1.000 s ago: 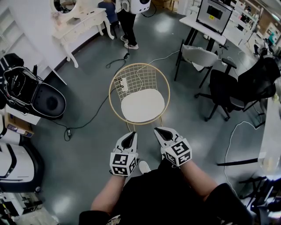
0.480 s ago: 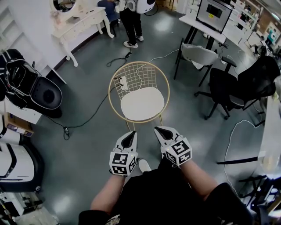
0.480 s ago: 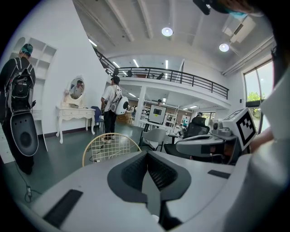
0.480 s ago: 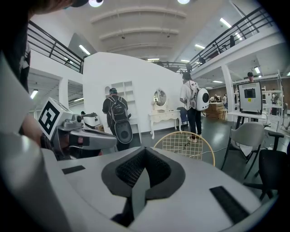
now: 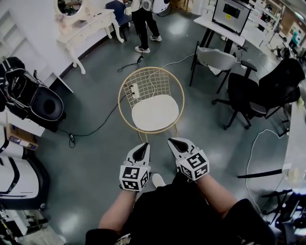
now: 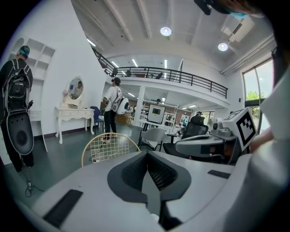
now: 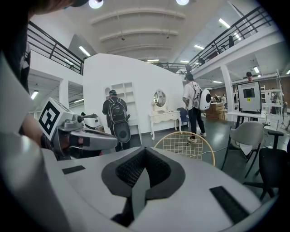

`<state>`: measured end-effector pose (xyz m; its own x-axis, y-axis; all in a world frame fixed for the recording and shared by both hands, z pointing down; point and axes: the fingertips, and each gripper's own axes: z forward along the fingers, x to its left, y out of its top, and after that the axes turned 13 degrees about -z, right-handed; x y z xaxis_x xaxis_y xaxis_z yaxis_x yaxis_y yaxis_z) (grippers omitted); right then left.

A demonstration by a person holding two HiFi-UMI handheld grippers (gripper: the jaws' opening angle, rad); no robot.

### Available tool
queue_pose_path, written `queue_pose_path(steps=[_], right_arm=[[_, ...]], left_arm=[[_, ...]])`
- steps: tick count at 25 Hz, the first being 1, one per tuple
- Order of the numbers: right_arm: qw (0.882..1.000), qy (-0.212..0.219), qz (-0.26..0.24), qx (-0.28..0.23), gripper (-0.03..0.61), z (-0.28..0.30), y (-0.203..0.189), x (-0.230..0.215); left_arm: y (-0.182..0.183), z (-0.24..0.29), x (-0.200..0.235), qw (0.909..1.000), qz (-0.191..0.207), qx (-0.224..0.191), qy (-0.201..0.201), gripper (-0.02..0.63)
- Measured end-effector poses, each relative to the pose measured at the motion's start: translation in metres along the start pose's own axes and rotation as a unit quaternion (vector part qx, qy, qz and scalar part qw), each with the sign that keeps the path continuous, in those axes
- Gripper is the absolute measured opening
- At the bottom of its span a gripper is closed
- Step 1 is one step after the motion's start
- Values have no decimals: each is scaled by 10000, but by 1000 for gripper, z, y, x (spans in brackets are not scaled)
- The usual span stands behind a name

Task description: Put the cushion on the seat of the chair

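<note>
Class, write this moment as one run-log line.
chair: gold wire, upright | cushion: white, on its seat | left tongs: shut, empty | right tongs: shut, empty

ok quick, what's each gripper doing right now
left gripper: closed, holding nothing
right gripper: closed, holding nothing

Grey glossy floor (image 5: pixel 91 177). White dressing table (image 5: pixel 91 26) with oval mirror (image 5: pixel 71 5) at upper left, against white wall. Person (image 5: pixel 142 21) standing just beside it, white backpack (image 5: pixel 154 5) on. Monitor (image 5: pixel 233 16) on white table (image 5: pixel 209 24), upper right. Grey shell seat (image 5: pixel 216 61) near that table; black office chair (image 5: pixel 249 98) to its right. Black cable (image 5: pixel 95 130) snaking across floor. Black bag (image 5: pixel 24 95) at left edge.
</note>
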<state>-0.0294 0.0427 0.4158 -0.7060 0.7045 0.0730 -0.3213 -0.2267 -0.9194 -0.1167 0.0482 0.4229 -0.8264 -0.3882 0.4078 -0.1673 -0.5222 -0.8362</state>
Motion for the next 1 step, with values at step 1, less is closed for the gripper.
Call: queue_pose_path(steps=[1], right_arm=[[10000,-1,8,-3,12,-1,-1,0]], left_arm=[[-1,0,-1,10000,8,3,0,17]])
